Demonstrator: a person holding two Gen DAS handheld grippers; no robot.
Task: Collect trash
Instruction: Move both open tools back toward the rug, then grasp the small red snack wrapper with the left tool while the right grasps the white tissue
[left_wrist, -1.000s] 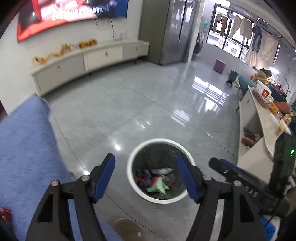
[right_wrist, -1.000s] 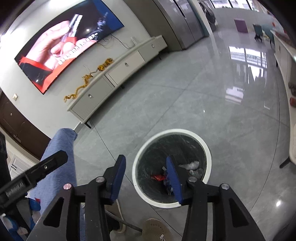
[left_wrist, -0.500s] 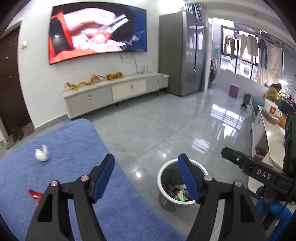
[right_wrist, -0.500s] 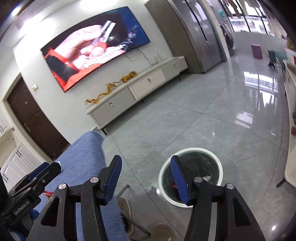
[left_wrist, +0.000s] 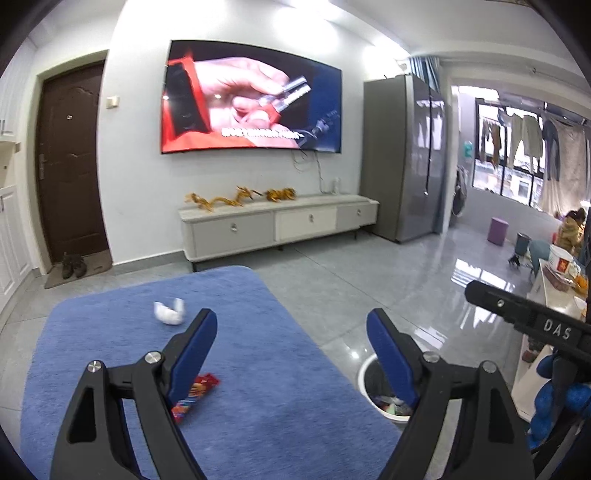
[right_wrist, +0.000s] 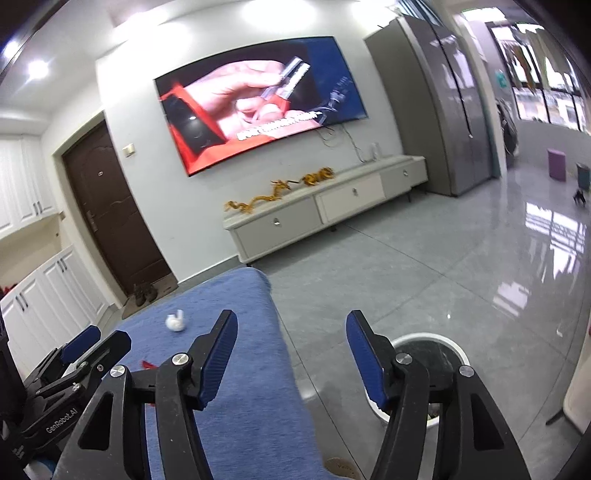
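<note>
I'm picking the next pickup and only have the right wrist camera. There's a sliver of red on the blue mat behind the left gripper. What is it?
Observer: A flat red wrapper with colourful print. It lies on the blue mat, partly behind one finger of the left gripper.
Operator: Is that gripper free to take it?
Observer: Yes, its jaws stand wide open with nothing between them.
Operator: I can't see into the bin from here. Anything in it?
Observer: The white bin holds mixed colourful trash at the bottom.
</note>
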